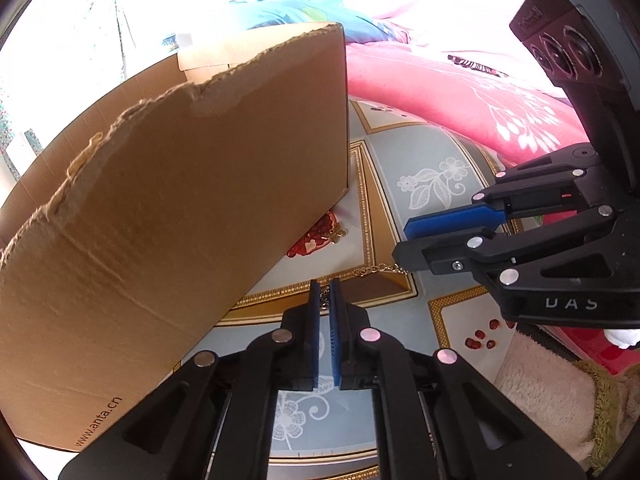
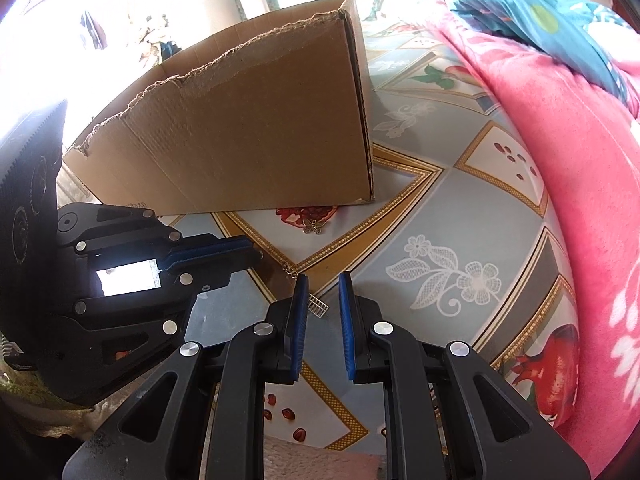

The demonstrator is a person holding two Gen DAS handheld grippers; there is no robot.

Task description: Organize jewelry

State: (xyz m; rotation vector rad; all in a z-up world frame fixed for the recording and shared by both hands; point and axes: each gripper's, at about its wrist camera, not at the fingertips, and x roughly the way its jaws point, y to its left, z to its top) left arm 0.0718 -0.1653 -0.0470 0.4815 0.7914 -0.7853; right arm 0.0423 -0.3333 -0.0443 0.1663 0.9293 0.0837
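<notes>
Two grippers low in frame: left gripper (image 1: 325, 286) pinches the gold chain (image 1: 378, 269), right gripper (image 2: 323, 280) slightly spread, empty; fine links may slip free.

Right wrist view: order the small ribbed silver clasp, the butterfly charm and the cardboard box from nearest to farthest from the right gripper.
From the right gripper:
1. Ribbed silver clasp, just left of its left finger.
2. Butterfly charm, ahead on the cloth.
3. Cardboard box, behind the charm.

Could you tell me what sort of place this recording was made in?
Probably a bedroom at home: a pink floral blanket and a blue patterned quilt lie beside a table under a flowered cloth, which bears a torn cardboard box.
</notes>
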